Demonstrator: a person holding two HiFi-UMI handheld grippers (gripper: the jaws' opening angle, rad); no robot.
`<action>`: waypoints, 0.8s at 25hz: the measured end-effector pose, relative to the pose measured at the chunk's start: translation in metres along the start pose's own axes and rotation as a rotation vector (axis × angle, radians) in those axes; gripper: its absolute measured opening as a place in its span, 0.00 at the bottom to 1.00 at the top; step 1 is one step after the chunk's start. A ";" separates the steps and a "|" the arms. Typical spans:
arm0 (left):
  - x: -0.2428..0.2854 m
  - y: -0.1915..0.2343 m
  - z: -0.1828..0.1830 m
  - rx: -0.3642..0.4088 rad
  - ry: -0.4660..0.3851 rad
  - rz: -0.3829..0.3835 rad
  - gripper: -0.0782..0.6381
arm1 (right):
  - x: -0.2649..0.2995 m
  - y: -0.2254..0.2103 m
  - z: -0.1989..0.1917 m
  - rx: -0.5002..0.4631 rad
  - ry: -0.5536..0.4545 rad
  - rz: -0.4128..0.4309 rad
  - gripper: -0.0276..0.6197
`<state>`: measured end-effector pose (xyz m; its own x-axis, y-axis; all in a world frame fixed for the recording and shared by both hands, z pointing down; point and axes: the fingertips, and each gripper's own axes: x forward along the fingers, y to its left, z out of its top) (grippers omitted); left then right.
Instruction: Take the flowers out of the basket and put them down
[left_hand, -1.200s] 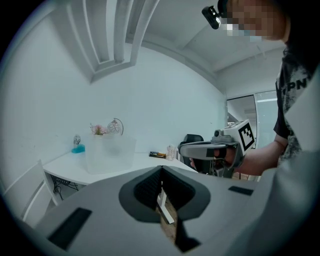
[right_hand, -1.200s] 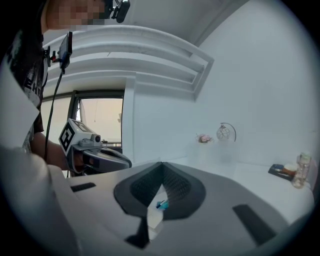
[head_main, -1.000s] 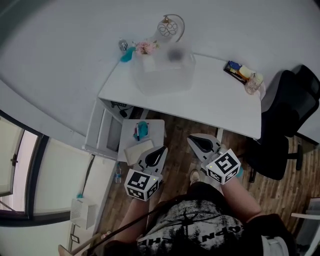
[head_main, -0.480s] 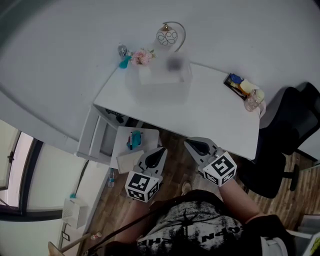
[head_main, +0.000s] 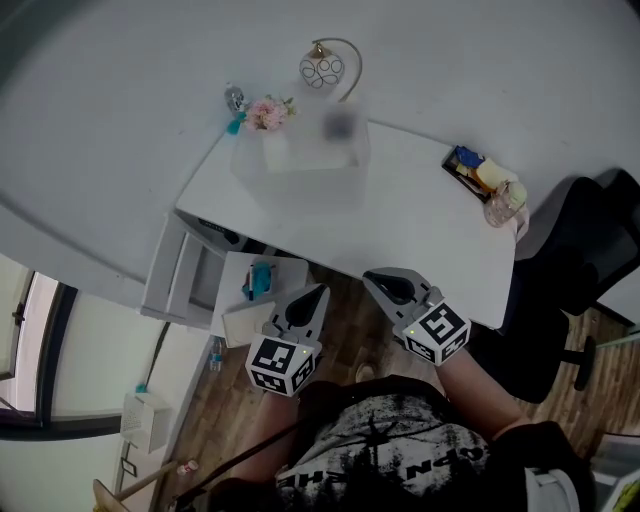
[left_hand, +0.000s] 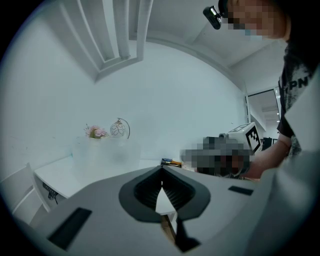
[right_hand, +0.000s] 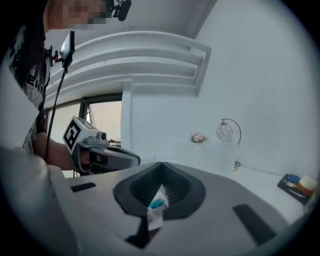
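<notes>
Small pink flowers (head_main: 266, 113) stand up at the far left corner of a translucent white basket (head_main: 310, 178) at the back of the white desk (head_main: 410, 225). Both gripper views also catch the flowers (left_hand: 96, 132) (right_hand: 199, 137) far off. My left gripper (head_main: 320, 291) and right gripper (head_main: 372, 278) hang side by side before the desk's front edge, over the wooden floor and well short of the basket. Both are shut with nothing in them; the tips meet in the left gripper (left_hand: 161, 169) view and the right gripper (right_hand: 161, 164) view.
A round wire lamp (head_main: 328, 68) stands behind the basket. A small tray of items (head_main: 472, 168) and a glass jar (head_main: 500, 206) sit at the desk's right end. A black office chair (head_main: 575, 260) is to the right; a low white side table (head_main: 240, 318) stands under the desk's left.
The view has shifted, so the desk and basket sit a little further left and higher. Both grippers stay shut, close together in front of the desk.
</notes>
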<state>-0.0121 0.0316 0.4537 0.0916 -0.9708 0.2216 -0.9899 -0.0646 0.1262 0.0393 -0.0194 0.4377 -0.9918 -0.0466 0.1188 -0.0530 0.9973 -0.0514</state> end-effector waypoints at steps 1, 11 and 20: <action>0.003 -0.001 0.000 -0.002 0.000 0.000 0.13 | 0.000 -0.002 -0.003 0.008 0.004 0.002 0.07; 0.015 -0.002 0.009 0.010 -0.002 -0.009 0.13 | 0.006 -0.025 -0.001 0.042 0.007 -0.012 0.07; 0.032 0.044 0.011 0.003 -0.015 0.008 0.13 | 0.044 -0.044 -0.002 0.012 0.012 -0.025 0.07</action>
<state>-0.0539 -0.0046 0.4554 0.0823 -0.9746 0.2081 -0.9909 -0.0578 0.1213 -0.0019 -0.0652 0.4474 -0.9887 -0.0707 0.1324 -0.0792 0.9951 -0.0598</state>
